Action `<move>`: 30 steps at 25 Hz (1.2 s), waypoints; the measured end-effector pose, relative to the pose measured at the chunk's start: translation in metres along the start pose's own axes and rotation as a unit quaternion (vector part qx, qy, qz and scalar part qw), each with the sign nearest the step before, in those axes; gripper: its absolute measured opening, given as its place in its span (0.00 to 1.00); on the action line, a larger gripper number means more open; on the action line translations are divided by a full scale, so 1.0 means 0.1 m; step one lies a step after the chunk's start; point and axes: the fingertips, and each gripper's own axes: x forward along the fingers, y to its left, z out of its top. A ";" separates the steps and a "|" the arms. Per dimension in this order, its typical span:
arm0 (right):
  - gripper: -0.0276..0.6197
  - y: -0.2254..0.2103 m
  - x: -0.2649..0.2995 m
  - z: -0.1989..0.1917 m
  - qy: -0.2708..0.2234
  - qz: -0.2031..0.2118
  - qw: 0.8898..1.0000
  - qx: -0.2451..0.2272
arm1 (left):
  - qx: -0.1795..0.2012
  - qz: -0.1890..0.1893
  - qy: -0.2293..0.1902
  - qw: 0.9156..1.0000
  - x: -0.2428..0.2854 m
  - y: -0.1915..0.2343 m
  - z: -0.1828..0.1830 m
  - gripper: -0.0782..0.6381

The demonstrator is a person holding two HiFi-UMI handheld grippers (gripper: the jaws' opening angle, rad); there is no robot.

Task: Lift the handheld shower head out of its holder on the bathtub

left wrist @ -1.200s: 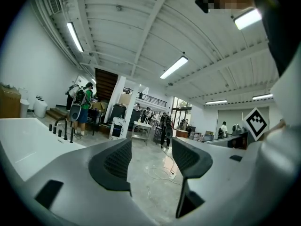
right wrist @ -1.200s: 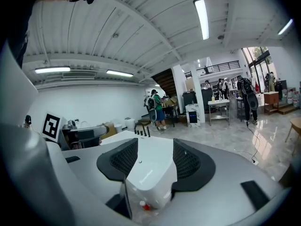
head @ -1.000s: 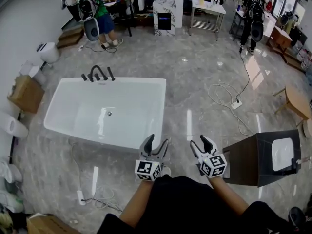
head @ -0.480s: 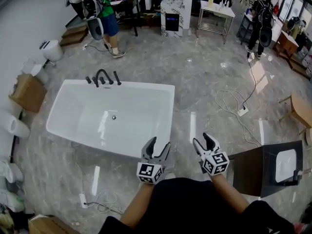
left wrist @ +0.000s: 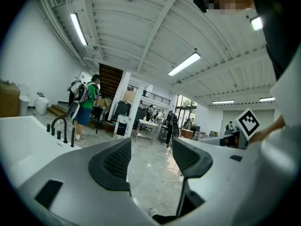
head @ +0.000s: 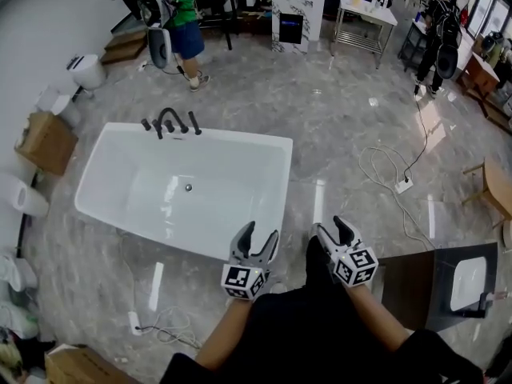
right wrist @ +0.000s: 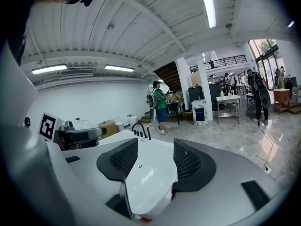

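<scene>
Step in hand: approach. Slim black handheld shower head point(head: 194, 123): upright in its holder on the far rim of the white rectangular bathtub point(head: 240, 138). Left gripper point(head: 260, 232) and right gripper point(head: 329, 228): both 2-jaw tongs released, empty, well apart from it. Next move, likely: reach across the tub and clamp the handle.

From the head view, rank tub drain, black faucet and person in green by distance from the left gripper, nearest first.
1. Drain, in the tub, ahead-left of the left gripper.
2. Black faucet, on the far rim.
3. Person in green, beyond it.
</scene>
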 end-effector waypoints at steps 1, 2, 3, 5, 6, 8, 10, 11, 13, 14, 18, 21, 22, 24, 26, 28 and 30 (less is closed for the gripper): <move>0.36 -0.03 0.07 0.02 0.001 0.007 1.000 -0.004 | 0.004 0.001 0.000 1.000 0.06 0.01 0.00 0.46; 0.36 -0.06 0.15 0.04 0.002 0.014 1.000 -0.009 | 0.007 0.002 0.000 1.000 0.13 0.02 0.00 0.46; 0.36 -0.11 0.24 0.06 0.002 0.022 1.000 -0.013 | 0.009 0.003 0.000 1.000 0.22 0.03 -0.01 0.46; 0.36 -0.23 0.44 0.09 0.004 0.038 0.999 -0.018 | 0.010 0.010 0.001 1.000 0.40 0.07 -0.04 0.46; 0.36 -0.30 0.56 0.11 0.005 0.048 0.999 -0.018 | 0.011 0.018 0.002 1.000 0.49 0.10 -0.04 0.46; 0.36 -0.43 0.87 0.20 0.004 0.076 0.997 -0.016 | 0.016 0.041 0.001 0.999 0.70 0.19 -0.02 0.46; 0.36 -0.53 1.23 0.33 0.005 0.112 0.994 -0.019 | 0.018 0.068 0.002 0.998 0.93 0.34 0.01 0.46; 0.36 -0.58 1.40 0.41 0.007 0.128 0.991 -0.023 | 0.014 0.079 0.005 0.997 1.05 0.42 0.02 0.46; 0.36 -0.63 1.67 0.61 0.007 0.159 0.986 -0.041 | -0.001 0.100 0.012 0.995 1.27 0.60 0.05 0.46; 0.36 -0.64 1.80 0.71 0.005 0.175 0.983 -0.053 | -0.007 0.111 0.011 0.994 1.37 0.70 0.08 0.46; 0.36 -0.77 2.26 0.94 0.013 0.223 0.973 -0.063 | -0.018 0.155 0.003 0.988 1.74 1.02 0.22 0.46; 0.36 -0.88 2.59 1.04 0.029 0.246 0.966 -0.068 | -0.030 0.184 -0.005 0.983 1.99 1.22 0.32 0.46; 0.36 -0.92 2.69 1.07 0.033 0.253 0.965 -0.069 | -0.032 0.191 -0.007 0.981 2.06 1.28 0.34 0.46; 0.36 -1.01 2.87 1.11 0.040 0.264 0.961 -0.068 | -0.034 0.203 -0.008 0.979 2.19 1.37 0.36 0.46; 0.36 -1.11 3.03 1.14 0.048 0.274 0.958 -0.068 | -0.033 0.216 -0.009 0.976 2.32 1.44 0.38 0.46; 0.36 -1.20 3.15 1.15 0.056 0.284 0.954 -0.079 | -0.032 0.228 -0.011 0.973 2.44 1.48 0.42 0.46; 0.36 -1.24 3.25 1.18 0.060 0.292 0.949 -0.101 | -0.033 0.237 -0.011 0.971 2.54 1.53 0.45 0.46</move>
